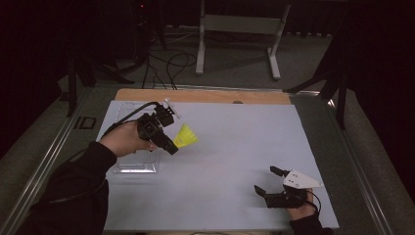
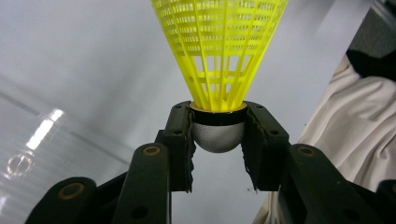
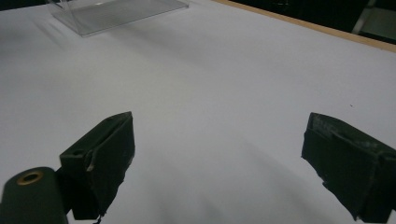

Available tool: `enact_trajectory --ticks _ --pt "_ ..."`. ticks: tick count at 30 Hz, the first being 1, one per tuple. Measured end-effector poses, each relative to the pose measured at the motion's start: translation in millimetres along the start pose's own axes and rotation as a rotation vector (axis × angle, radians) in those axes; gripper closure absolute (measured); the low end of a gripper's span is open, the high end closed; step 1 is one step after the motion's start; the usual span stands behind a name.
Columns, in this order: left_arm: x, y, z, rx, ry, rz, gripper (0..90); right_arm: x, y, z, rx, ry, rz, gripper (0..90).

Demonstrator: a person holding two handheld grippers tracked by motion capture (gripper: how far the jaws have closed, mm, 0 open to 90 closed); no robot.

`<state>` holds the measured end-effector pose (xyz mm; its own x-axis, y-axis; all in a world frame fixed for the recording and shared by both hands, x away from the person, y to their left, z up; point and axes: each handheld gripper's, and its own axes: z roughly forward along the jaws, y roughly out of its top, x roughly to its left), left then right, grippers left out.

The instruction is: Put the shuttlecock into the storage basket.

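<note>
Where the high view looks down on the white desk (image 1: 220,161), the left gripper (image 1: 172,145) sits at the left, held in the person's left hand (image 1: 125,138), jaws clamped on a yellow shuttlecock (image 1: 186,137). Shuttlecock is off the desk surface, skirt pointing right, just beside the right edge of a clear plastic tray (image 1: 134,161) that lies flat on the desk under the hand. Right gripper (image 1: 266,180) at bottom right, low over the desk, well apart from the shuttlecock, jaws spread wide, nothing between them; grey three-cornered plate (image 1: 301,179) on top.

Left gripper view: both black jaws pinch the shuttlecock (image 2: 219,56) at its silver rounded cork (image 2: 218,137), one pad on each side, yellow mesh skirt fanning upward. Clear tray (image 2: 42,135) at left below, white cloth (image 2: 345,126) at right.

Right gripper view: two black jaws far apart, bare desk (image 3: 210,93) between them, holding nothing. Clear tray (image 3: 116,14) at top left, wooden desk edge (image 3: 327,30) along upper right.
</note>
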<state>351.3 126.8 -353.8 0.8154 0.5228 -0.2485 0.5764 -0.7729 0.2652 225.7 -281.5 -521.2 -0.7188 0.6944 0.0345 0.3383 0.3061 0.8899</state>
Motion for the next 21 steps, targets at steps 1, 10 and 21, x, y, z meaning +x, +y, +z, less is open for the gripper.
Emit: enact_trajectory --ticks 1,10,21 --pt "0.0 0.0 0.0 0.000 0.000 0.000 65.7 0.0 0.0 0.0 0.000 0.000 0.000 9.8" --pt "22.0 -23.1 -19.9 -0.040 0.037 -0.085 65.7 0.4 -0.2 0.9 0.003 0.002 0.002 9.8" --pt "39.9 -46.0 -28.6 -0.076 0.084 -0.182 65.7 0.6 0.1 0.8 0.003 0.001 -0.001 9.8"
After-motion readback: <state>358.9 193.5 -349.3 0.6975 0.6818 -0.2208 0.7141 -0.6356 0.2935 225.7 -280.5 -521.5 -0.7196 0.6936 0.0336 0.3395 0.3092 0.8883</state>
